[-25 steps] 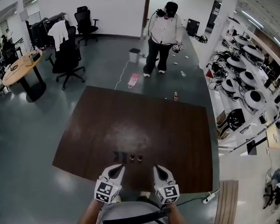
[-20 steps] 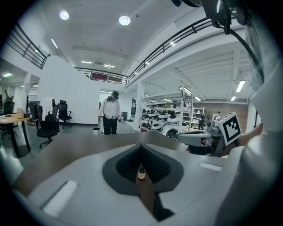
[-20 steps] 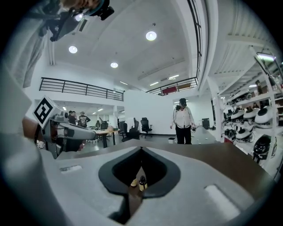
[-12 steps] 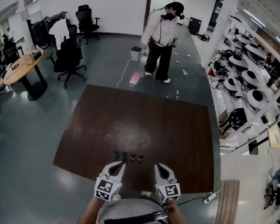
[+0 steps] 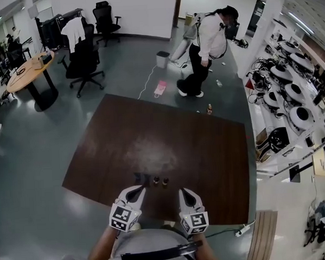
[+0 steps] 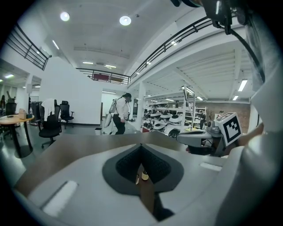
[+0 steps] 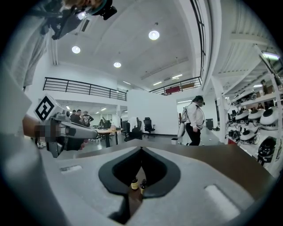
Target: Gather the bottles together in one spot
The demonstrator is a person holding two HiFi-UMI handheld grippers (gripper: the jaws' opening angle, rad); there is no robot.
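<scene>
Two hand-held grippers sit at the bottom of the head view, side by side: the left gripper [image 5: 136, 192] and the right gripper [image 5: 184, 194], each with its fingers pressed together at the tips and holding nothing. Just beyond them on the brown floor mat [image 5: 109, 151] stand two small dark bottles [image 5: 156, 181], close beside each other, with a darker thing [image 5: 140, 179] just to their left that is too dim to identify. Each gripper view shows those two bottles through the window behind the closed tips, out on the mat and not between the pads. Further off, one more bottle [image 5: 209, 108] stands alone at the mat's far edge, well apart from the pair. Over the last second neither gripper nor any bottle has shifted; only the standing person [image 5: 207, 43] beyond the mat has walked toward the right. So gathering seems paused, with the far bottle likely still to be fetched. No brand or label can be read: the bottles are too small, and the marker cubes [image 5: 122, 218] carry only black-and-white square patterns
</scene>
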